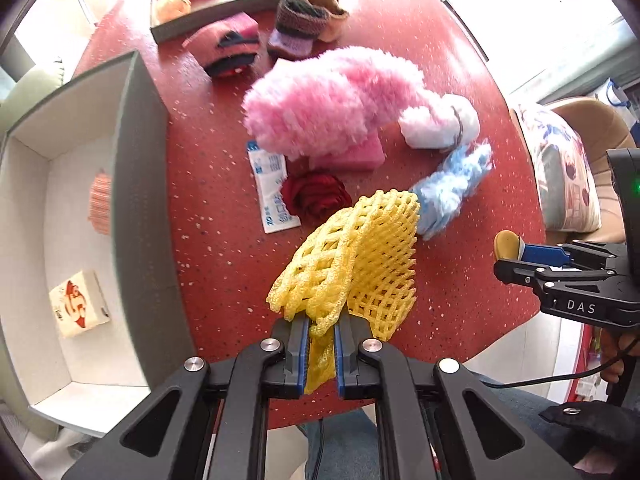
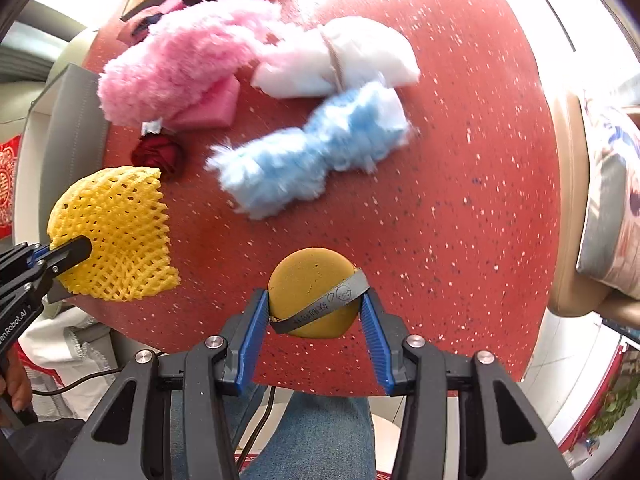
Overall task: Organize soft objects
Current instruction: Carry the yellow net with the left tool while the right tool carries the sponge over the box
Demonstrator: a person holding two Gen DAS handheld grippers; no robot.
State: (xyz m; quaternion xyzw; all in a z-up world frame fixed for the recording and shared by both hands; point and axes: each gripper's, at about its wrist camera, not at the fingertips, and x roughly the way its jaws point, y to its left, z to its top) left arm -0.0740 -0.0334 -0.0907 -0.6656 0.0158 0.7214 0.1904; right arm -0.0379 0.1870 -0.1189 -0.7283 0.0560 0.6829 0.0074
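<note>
Yellow foam net (image 1: 352, 264) open-meshed; pink yarn (image 1: 328, 100) fluffy; tabletop (image 1: 224, 220) red-speckled, matt.

Each black hand-held gripper (image 1: 321, 354) has blue ribbed pads (image 2: 253, 338) and silver screws (image 1: 270, 345).

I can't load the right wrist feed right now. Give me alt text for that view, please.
The right gripper holds a round mustard-yellow sponge with a grey strap above the red speckled table. At left, the left gripper is clamped on a yellow foam net. Behind lie blue, white and pink fluffy pieces.
</note>
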